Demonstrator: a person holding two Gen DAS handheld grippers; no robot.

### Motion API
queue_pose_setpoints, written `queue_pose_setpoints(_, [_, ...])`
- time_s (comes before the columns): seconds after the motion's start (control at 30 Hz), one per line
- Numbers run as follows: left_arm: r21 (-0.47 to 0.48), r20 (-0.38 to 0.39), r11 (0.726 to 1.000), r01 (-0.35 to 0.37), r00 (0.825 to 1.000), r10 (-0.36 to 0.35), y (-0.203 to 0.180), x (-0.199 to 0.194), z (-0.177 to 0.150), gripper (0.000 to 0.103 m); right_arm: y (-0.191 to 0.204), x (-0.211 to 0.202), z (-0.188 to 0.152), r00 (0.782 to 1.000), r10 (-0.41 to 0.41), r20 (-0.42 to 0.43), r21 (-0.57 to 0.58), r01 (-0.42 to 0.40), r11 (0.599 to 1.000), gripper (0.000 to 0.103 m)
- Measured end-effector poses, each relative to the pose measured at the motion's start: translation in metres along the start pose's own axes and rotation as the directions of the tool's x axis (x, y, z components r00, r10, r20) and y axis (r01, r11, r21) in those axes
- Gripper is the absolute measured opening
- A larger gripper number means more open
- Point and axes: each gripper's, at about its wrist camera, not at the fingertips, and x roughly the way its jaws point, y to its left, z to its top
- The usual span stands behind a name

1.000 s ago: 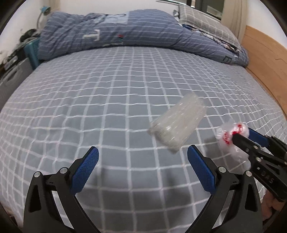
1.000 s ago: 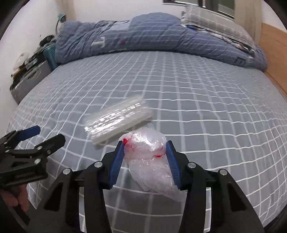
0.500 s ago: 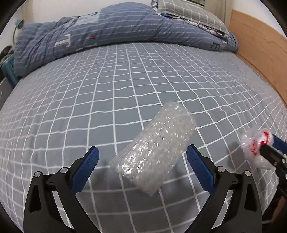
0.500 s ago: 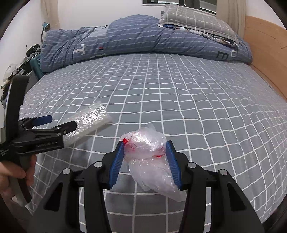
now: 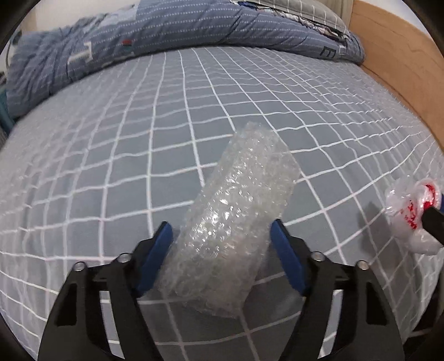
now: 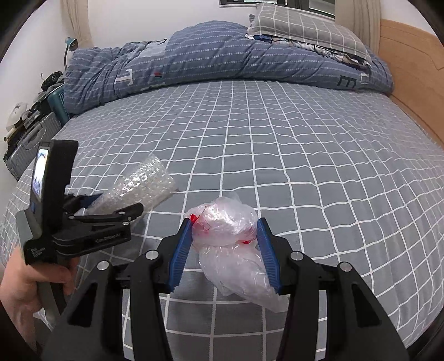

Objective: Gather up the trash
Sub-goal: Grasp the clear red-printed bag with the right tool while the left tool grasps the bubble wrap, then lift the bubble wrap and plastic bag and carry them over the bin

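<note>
A roll of clear bubble wrap [image 5: 238, 211] lies on the grey checked bed sheet [image 5: 111, 155]. My left gripper [image 5: 222, 247] straddles its near end and its jaws are closing, with the blue pads [image 5: 158, 255] right beside the roll's sides and no visible squeeze. In the right wrist view the left gripper [image 6: 119, 202] sits at the left, around the bubble wrap [image 6: 141, 180]. My right gripper [image 6: 224, 230] is shut on a crumpled clear plastic bag with red print [image 6: 224, 222], held just above the sheet. That bag [image 5: 408, 205] shows at the right edge of the left wrist view.
A rumpled blue quilt [image 6: 208, 58] and a grey checked pillow [image 6: 305, 25] lie across the far end of the bed. A wooden bed frame [image 6: 410, 72] runs along the right. A suitcase and clutter [image 6: 30, 133] stand by the wall at the left. A person's hand [image 6: 25, 286] holds the left gripper.
The left gripper has moved forward and down over the bubble wrap, which now sits between its narrowing jaws. The right gripper shifted a little at first, still gripping the bag.
</note>
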Motion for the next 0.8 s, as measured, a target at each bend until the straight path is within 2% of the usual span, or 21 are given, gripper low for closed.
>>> queue_pose_setpoints(0.2, [-0.032, -0.01, 0.999, 0.026, 1.0, -0.026, 0.002, -0.002, -0.003, 0.056, 0.0, -0.001, 0.001, 1.0, 0.002, 0.0, 0.003, -0.002, 1.0, 0.046])
queue_pose_setpoints(0.43, [-0.066, 0.017, 0.998, 0.024, 1.0, -0.023, 0.001, -0.014, -0.006, 0.039, 0.003, -0.004, 0.003, 1.0, 0.009, 0.003, 0.007, -0.009, 1.0, 0.046])
queue_pose_setpoints(0.8, [-0.113, 0.068, 0.994, -0.016, 0.997, 0.024, 0.004, -0.047, -0.015, 0.037, 0.009, -0.009, 0.004, 1.0, 0.021, 0.017, 0.01, -0.021, 1.0, 0.046])
